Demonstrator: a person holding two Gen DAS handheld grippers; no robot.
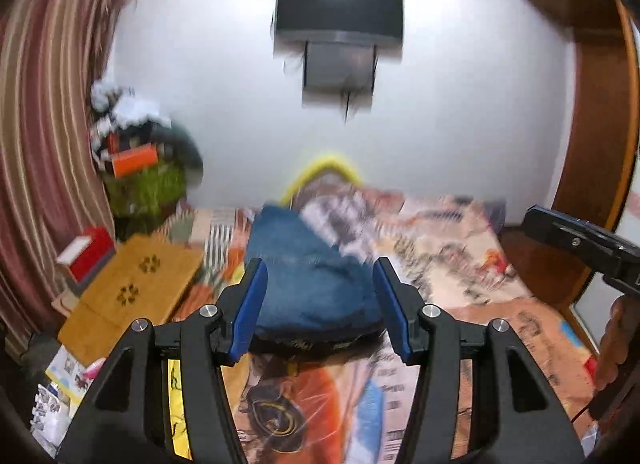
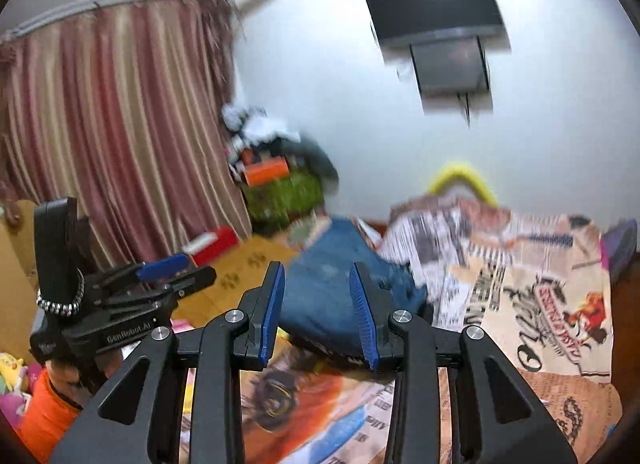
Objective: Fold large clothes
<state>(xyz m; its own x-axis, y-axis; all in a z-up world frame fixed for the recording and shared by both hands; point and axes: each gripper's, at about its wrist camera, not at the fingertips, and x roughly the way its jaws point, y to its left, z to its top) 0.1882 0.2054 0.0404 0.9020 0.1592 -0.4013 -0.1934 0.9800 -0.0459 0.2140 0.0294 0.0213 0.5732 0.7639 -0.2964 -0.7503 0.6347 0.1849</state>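
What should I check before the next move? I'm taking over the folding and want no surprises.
1. Left tongs empty: ok, open with nothing between the blue pads.
2. Right tongs empty: ok, open, nothing pinched.
3. Jeans folded: ok, they lie as a compact blue bundle on the bed.
4. Next garment found: cannot tell, the pictures are blurred and only the printed bedcover shows beside the jeans.
5. Tongs apart from each other: ok, the left tongs show well off to the side in the right wrist view.
6. Wooden tray off the folding spot: ok, it sits at the bed's left edge.
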